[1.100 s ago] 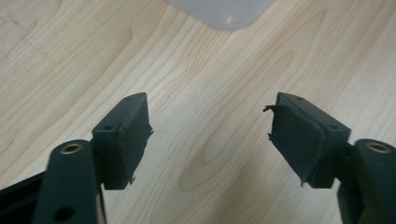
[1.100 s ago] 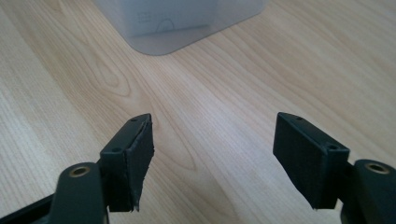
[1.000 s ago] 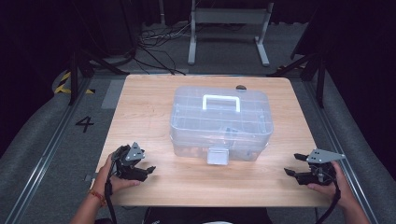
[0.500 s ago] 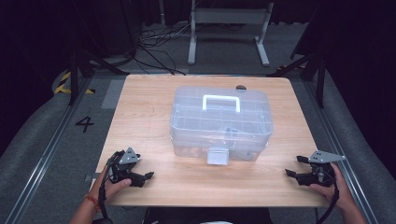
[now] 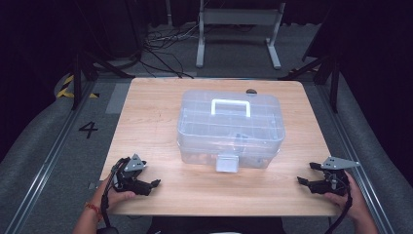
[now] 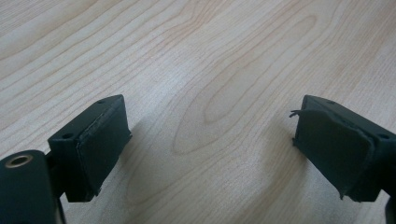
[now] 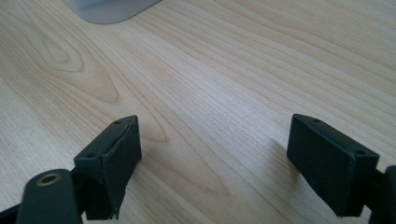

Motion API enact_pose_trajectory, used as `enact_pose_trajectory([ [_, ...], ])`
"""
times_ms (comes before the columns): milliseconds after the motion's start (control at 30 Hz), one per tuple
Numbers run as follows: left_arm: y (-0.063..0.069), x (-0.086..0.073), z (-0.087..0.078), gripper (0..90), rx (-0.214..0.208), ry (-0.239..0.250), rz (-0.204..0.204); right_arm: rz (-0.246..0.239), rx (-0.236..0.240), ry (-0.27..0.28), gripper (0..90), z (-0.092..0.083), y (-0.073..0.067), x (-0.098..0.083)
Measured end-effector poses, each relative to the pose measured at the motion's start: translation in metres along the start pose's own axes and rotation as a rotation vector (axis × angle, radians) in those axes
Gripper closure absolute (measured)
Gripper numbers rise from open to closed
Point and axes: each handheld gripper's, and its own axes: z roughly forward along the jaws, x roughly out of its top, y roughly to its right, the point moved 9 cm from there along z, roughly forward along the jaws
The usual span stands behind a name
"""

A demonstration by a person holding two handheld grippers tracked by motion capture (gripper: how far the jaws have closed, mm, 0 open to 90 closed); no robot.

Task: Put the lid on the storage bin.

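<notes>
- Right now we rest both hands at the near edge of the counter [image 5: 156, 97], with the clear plastic case [image 5: 231, 129] standing at its middle, well apart from either gripper.
- Our left gripper [image 5: 151, 184] sits near the near left corner; its fingers [image 6: 100, 140] have just been opening and stand wide, with bare wood between them.
- Our right gripper [image 5: 308, 173] sits near the near right corner; its fingers [image 7: 116, 158] have likewise just been opening, with nothing between them.
- We judge the case stiff but thin-walled and fairly light; some small things show dimly through its walls, too blurred to name, and they could shift if it tips.
- Its smooth sides look slippery, so the white handle [image 5: 231, 105] on the lid seems the surest hold for lifting.
- To open it, the latch [image 5: 227, 163] on the near side is where we would pinch.
</notes>
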Motion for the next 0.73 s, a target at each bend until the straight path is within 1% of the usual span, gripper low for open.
enact_pose_trajectory([
  [133, 0.0002, -0.0001, 0.0, 10.2, -0.002, -0.001, -0.001, 0.002, -0.002, 0.0, 17.7, 0.0, 0.0001, 0.0],
  [300, 0.0003, 0.0004, 0.001, 8.9, 0.001, -0.003, -0.013, 0.012, -0.012, -0.002, 16.7, -0.0004, 0.0, -0.0006],
  [333, -0.0003, 0.0007, 0.0012, 8.6, 0.004, -0.003, -0.009, 0.013, -0.014, -0.003, 15.6, -0.0004, 0.0003, -0.0007],
  [400, -0.0008, 0.0008, 0.0018, 7.3, 0.008, -0.012, -0.02, 0.018, -0.018, -0.006, 15.0, -0.0001, 0.001, -0.0009],
  [433, -0.0022, 0.0013, 0.0019, 7.0, 0.019, -0.011, -0.021, 0.018, -0.019, -0.006, 15.0, -0.0001, 0.001, -0.0009],
  [500, -0.0034, 0.0018, 0.0027, 7.0, 0.023, -0.008, -0.035, 0.019, -0.02, -0.006, 14.7, -0.0001, 0.001, -0.0009],
  [533, -0.0034, 0.0018, 0.0027, 7.0, 0.023, -0.008, -0.035, 0.019, -0.022, -0.006, 14.5, 0.0, 0.0011, -0.0009],
  [567, -0.0043, 0.0019, 0.0029, 6.9, 0.024, -0.009, -0.048, 0.019, -0.024, -0.006, 14.3, 0.0, 0.0013, -0.0009],
  [667, -0.0056, 0.002, 0.0029, 6.4, 0.03, -0.009, -0.046, 0.024, -0.027, -0.008, 14.1, 0.0, 0.0011, -0.0011],
  [733, -0.0063, 0.0019, 0.0033, 5.7, 0.036, -0.012, -0.053, 0.024, -0.026, -0.008, 14.1, 0.0, 0.0011, -0.0011],
])
